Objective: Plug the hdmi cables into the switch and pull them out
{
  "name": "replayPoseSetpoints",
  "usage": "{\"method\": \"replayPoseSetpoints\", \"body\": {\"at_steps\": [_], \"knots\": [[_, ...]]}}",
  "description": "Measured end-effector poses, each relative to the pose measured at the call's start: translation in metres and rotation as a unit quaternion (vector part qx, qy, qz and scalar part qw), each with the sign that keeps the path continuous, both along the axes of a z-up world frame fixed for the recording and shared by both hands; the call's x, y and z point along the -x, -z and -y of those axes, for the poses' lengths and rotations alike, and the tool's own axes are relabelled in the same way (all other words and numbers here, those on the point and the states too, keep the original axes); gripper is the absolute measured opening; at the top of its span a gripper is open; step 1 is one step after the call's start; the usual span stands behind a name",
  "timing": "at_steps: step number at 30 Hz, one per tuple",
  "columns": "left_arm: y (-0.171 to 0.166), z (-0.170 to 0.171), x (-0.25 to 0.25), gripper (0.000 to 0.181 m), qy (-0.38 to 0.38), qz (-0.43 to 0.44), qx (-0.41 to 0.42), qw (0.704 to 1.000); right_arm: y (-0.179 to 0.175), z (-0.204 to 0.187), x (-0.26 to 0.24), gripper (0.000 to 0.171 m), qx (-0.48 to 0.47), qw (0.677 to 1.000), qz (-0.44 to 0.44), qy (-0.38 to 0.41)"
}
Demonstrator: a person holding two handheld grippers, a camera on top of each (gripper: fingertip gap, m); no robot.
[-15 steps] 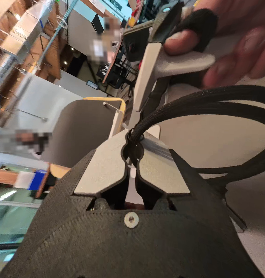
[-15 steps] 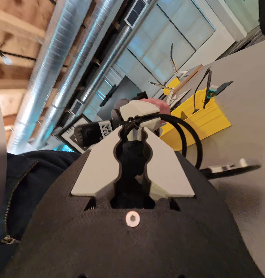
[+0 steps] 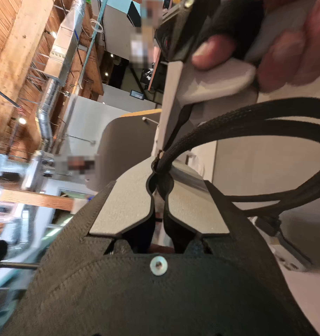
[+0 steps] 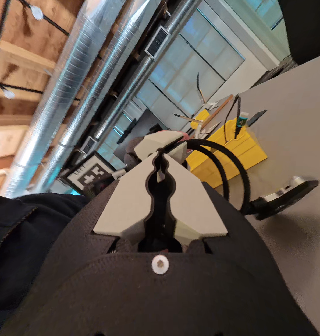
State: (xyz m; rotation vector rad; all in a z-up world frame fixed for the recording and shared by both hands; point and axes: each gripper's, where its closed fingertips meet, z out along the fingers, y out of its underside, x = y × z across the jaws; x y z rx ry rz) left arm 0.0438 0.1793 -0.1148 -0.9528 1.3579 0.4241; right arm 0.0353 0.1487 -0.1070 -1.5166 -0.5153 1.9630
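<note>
Here the left gripper [image 3: 160, 163], a two-fingered tool with pale grey fingers on a black textured body, has its jaws drawn nearly together around the black braided HDMI cable [image 3: 228, 125], pinching it right at the fingertips; from there the cable arches away toward two o'clock and runs out of the left wrist view at the right edge. A second strand of the same braided black cable [image 3: 264, 198] crosses at four o'clock and meets a black connector with a silver metal end [image 3: 290, 254] over the light grey tabletop [image 3: 264, 172]. Just beyond the left fingertips, at one o'clock, the right gripper [image 3: 166, 145] reaches in tip to tip, held by a person's hand [image 3: 264, 51] in a black fingerless glove. In the right wrist view the right gripper [image 4: 160, 154] shows its grey fingers almost closed with only a thin slit at the tips; whether it clamps the cable I cannot tell, since the contact is hidden. The left gripper [image 4: 162, 145] meets it nose to nose at twelve o'clock, and the braided cable [image 4: 233, 163] curls out in two loops toward three o'clock, ending by a small silver switch box [image 4: 282, 192] that appears blurred above the tabletop [image 4: 291, 109]. A bright yellow plastic bin [image 4: 237, 156] stands on the table at two o'clock. A dark navy zipped jacket [image 4: 19, 236] fills nine o'clock.
</note>
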Motion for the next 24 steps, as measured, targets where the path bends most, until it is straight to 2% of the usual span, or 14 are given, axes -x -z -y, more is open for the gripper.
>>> {"method": "replayPoseSetpoints", "body": {"at_steps": [5, 8, 9, 10, 13, 17, 21, 24], "knots": [[-0.006, 0.002, 0.004, 0.002, 0.037, 0.067, 0.088, 0.993, -0.006, -0.002, -0.006, 0.000, -0.085, 0.995, 0.041, 0.023], [-0.007, 0.004, 0.001, 0.002, 0.036, 0.057, 0.070, 0.995, -0.009, 0.000, -0.004, 0.000, -0.088, 0.995, 0.042, 0.014], [-0.007, 0.004, 0.000, 0.002, 0.031, 0.048, 0.055, 0.997, -0.009, -0.002, -0.004, 0.004, -0.068, 0.997, 0.036, 0.011], [-0.006, 0.003, -0.001, 0.002, 0.023, 0.029, 0.034, 0.999, -0.009, -0.004, -0.005, 0.022, -0.042, 0.999, 0.024, 0.006], [-0.004, 0.000, -0.002, 0.002, -0.003, -0.008, -0.012, 1.000, -0.005, 0.001, -0.005, 0.029, -0.004, 1.000, 0.013, -0.016], [-0.003, 0.000, -0.003, 0.002, -0.018, -0.037, -0.051, 0.998, 0.001, 0.000, -0.005, 0.023, 0.017, 1.000, 0.020, -0.007], [-0.003, -0.002, -0.005, 0.002, -0.034, -0.050, -0.070, 0.996, 0.006, 0.002, -0.004, 0.000, 0.010, 0.999, 0.031, -0.008], [-0.003, -0.001, -0.007, 0.002, -0.035, -0.052, -0.076, 0.995, 0.002, 0.001, -0.005, 0.000, -0.003, 1.000, 0.021, 0.002]]}}
